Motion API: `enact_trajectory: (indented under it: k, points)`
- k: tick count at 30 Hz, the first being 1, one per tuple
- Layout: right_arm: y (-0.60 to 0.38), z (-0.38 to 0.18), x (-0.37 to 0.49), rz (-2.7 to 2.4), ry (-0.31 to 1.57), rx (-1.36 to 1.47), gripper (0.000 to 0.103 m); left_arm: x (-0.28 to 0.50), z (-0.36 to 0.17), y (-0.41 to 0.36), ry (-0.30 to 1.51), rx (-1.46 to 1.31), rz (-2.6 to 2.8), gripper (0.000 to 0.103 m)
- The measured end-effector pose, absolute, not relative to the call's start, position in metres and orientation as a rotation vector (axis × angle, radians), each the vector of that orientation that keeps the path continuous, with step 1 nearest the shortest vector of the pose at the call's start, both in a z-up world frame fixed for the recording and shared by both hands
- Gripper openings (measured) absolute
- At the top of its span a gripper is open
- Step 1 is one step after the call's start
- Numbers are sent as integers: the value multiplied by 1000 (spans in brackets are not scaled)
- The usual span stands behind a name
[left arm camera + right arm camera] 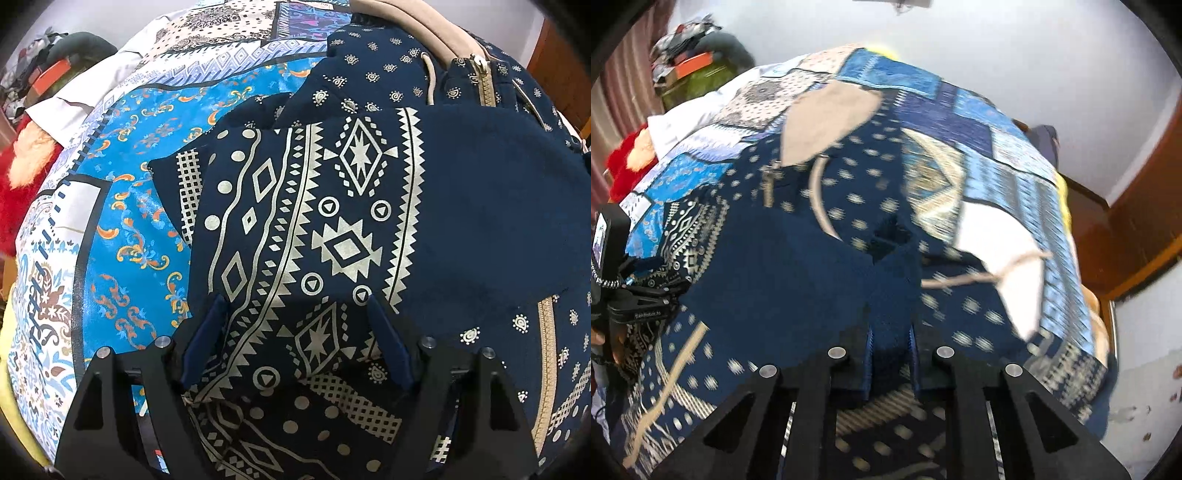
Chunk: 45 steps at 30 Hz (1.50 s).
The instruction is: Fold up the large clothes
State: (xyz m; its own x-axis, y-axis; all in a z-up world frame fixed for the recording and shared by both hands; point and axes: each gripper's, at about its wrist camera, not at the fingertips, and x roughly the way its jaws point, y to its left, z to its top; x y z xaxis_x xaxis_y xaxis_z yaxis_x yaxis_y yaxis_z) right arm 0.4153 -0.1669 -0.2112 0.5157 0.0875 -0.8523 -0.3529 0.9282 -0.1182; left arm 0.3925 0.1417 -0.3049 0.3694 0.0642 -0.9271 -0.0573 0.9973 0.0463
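Navy cloth with cream printed bands fills the space nearest us: a large hooded garment (480,206) lies spread over the bed (140,229). Our left gripper (295,332) points steeply down onto a folded patterned sleeve (295,221), its blue fingers (207,332) standing wide apart with the cloth between them, not pinched. Our right gripper (891,354) has its fingers (868,354) drawn nearly together on a bunched fold of plain navy fabric; this view is blurred. Farther along the garment we see its zip (487,79), drawstring (430,79) and beige hood (827,118), toward the far edge of the patchwork bedspread (1015,166).
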Motion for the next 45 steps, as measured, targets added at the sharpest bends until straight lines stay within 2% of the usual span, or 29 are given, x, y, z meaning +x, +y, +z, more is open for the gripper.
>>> enact_trajectory:
  k: [11, 14, 16, 17, 18, 19, 22, 27, 34, 39, 45]
  points:
    - [-209, -243, 408, 228, 1083, -305, 13, 390, -307, 145, 1203, -2, 99, 82]
    - [-212, -242, 412, 208, 1097, -283, 19, 391, -308, 145, 1204, 4, 99, 83]
    - [-213, -240, 412, 187, 1095, -293, 32, 392, -309, 144, 1203, 6, 101, 84]
    - [-215, -239, 412, 160, 1082, -315, 50, 393, -309, 144, 1203, 7, 103, 84]
    - [-217, -237, 410, 115, 1064, -349, 78, 393, -309, 144, 1202, 8, 105, 85]
    - [-221, -234, 407, 77, 1038, -376, 91, 393, -310, 143, 1202, 10, 107, 85]
    - [-244, -224, 398, 44, 1012, -377, 91, 395, -309, 142, 1203, 15, 111, 85]
    - [-304, -200, 383, 28, 1024, -197, 91, 398, -297, 131, 1197, 84, 159, 84]
    - [-403, -181, 378, -86, 1039, 4, 91, 401, -240, 88, 1076, 115, 98, 84]
    - [-469, -193, 374, -152, 1079, 191, 91, 408, -202, 41, 1006, 97, -12, 84]
    - [-524, -239, 367, -184, 1147, 424, 91, 424, -192, -27, 1003, 76, -149, 84]
